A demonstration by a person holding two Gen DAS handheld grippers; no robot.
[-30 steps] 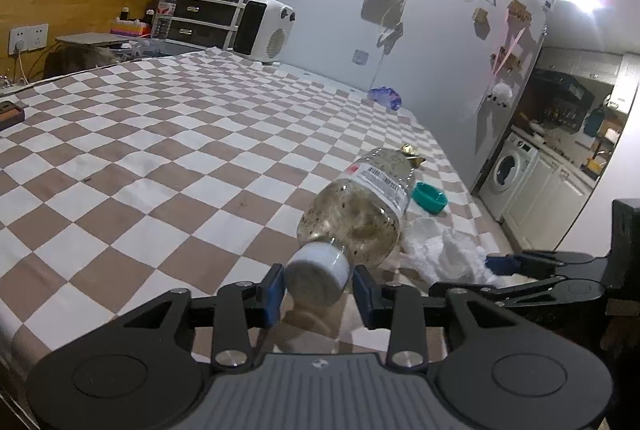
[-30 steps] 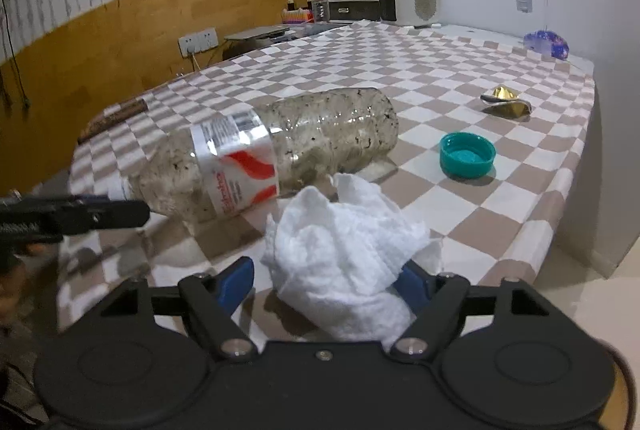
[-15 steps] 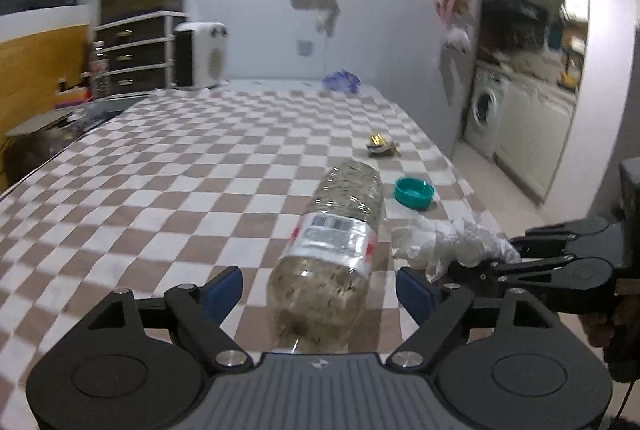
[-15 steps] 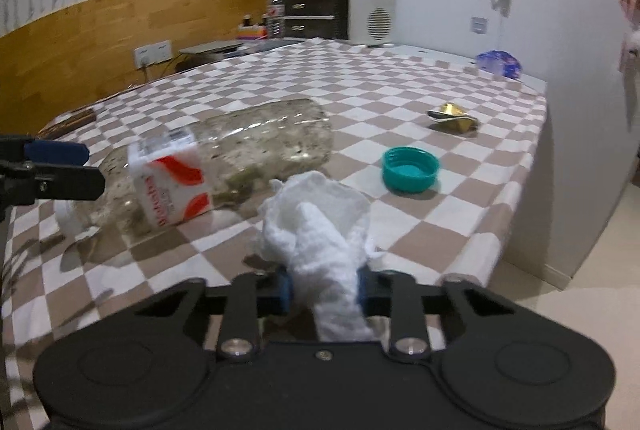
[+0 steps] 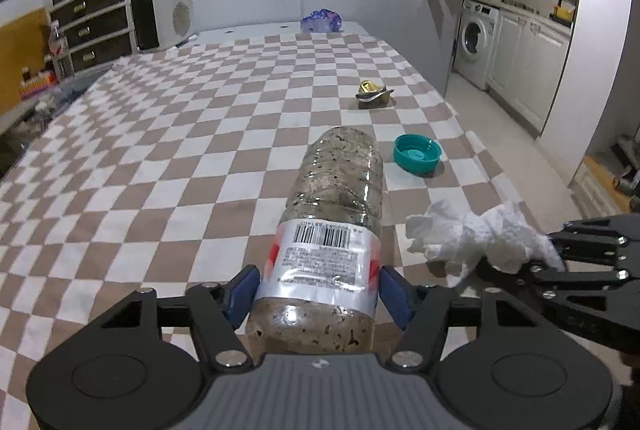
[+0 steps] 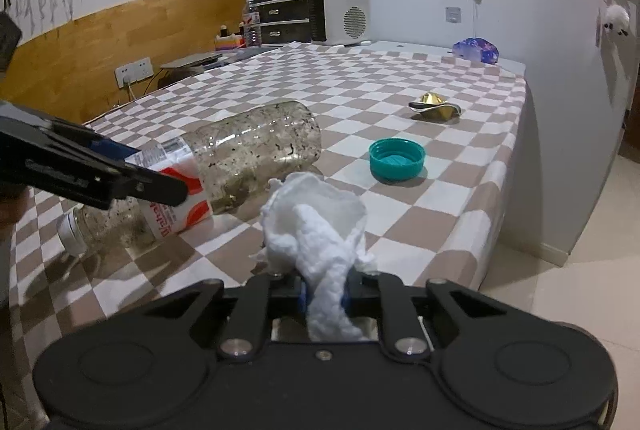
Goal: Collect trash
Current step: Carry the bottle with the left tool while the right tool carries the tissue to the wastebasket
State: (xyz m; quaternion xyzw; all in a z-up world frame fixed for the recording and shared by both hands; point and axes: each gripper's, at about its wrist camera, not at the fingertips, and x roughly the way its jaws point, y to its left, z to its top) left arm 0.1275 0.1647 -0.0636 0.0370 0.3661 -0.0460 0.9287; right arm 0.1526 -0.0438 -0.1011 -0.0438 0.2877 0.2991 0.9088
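The left hand-held gripper (image 5: 318,288) is clamped on the labelled middle of a dirty clear plastic bottle (image 5: 334,230), lying in the centre of the frame on the checkered surface (image 5: 160,150). The right hand-held gripper (image 6: 325,296), at lower centre, pinches a crumpled white tissue (image 6: 316,230).

The bottle's (image 5: 332,230) cap end is hidden behind the left hand-held gripper (image 5: 318,290); label text too small.

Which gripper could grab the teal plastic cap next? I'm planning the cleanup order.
Neither is free. The right gripper is clamped on the crumpled white tissue; the left gripper brackets the dirty clear plastic bottle. The teal plastic cap lies on the right side, so probably right, after unloading.
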